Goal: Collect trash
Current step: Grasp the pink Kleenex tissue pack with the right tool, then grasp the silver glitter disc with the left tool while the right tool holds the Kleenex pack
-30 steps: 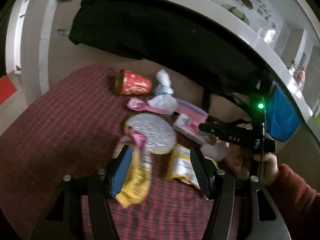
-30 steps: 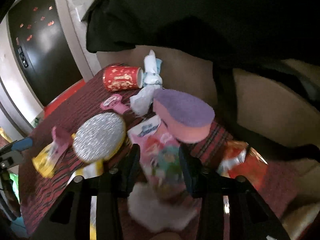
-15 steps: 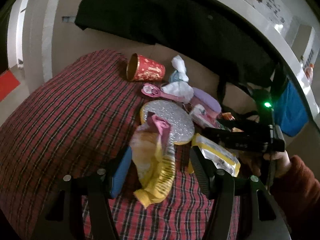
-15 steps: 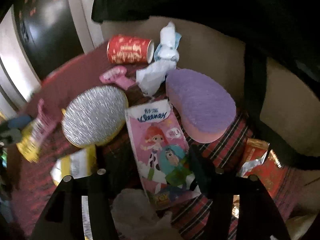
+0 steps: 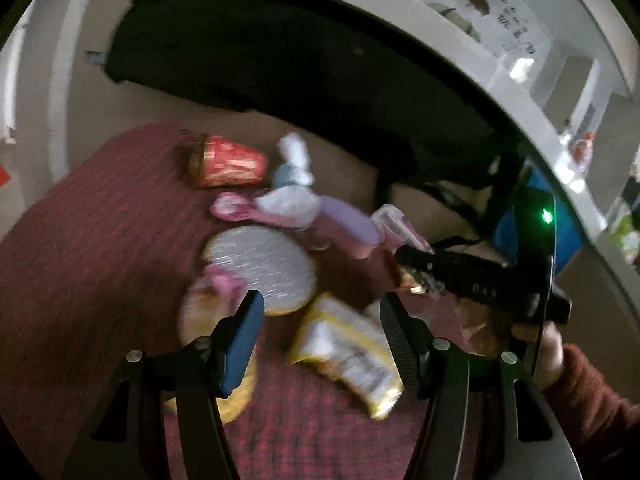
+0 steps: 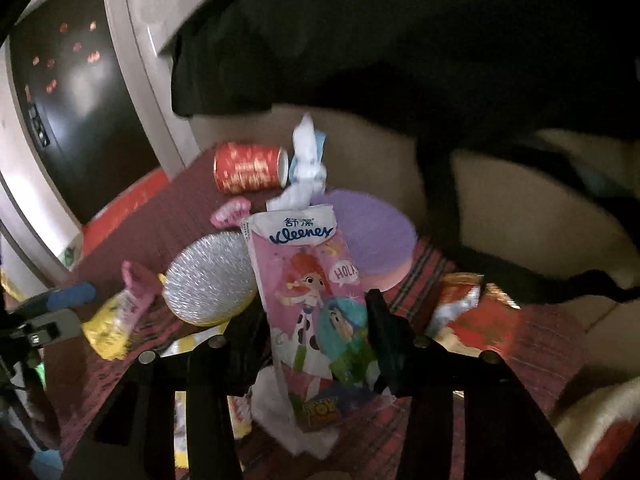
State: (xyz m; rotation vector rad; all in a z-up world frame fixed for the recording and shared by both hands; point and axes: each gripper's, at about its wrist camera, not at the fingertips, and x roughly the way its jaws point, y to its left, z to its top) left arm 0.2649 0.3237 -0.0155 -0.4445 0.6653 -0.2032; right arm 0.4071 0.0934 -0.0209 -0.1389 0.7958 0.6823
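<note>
Between the fingers of the right gripper (image 6: 316, 316) a pink Kleenex tissue pack (image 6: 312, 292) is clamped, lifted above the red plaid cloth (image 6: 532, 340). Behind it a silver disc (image 6: 210, 280) and a purple sponge (image 6: 372, 236) are seen. Jaws of the left gripper (image 5: 322, 334) are held wide apart over a yellow snack wrapper (image 5: 352, 354), nothing gripped

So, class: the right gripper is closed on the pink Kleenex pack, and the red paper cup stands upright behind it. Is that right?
Not quite. The red paper cup lies on its side, not upright, as the right wrist view shows. The right gripper is indeed closed on the pink Kleenex pack, with the cup behind it.
</note>
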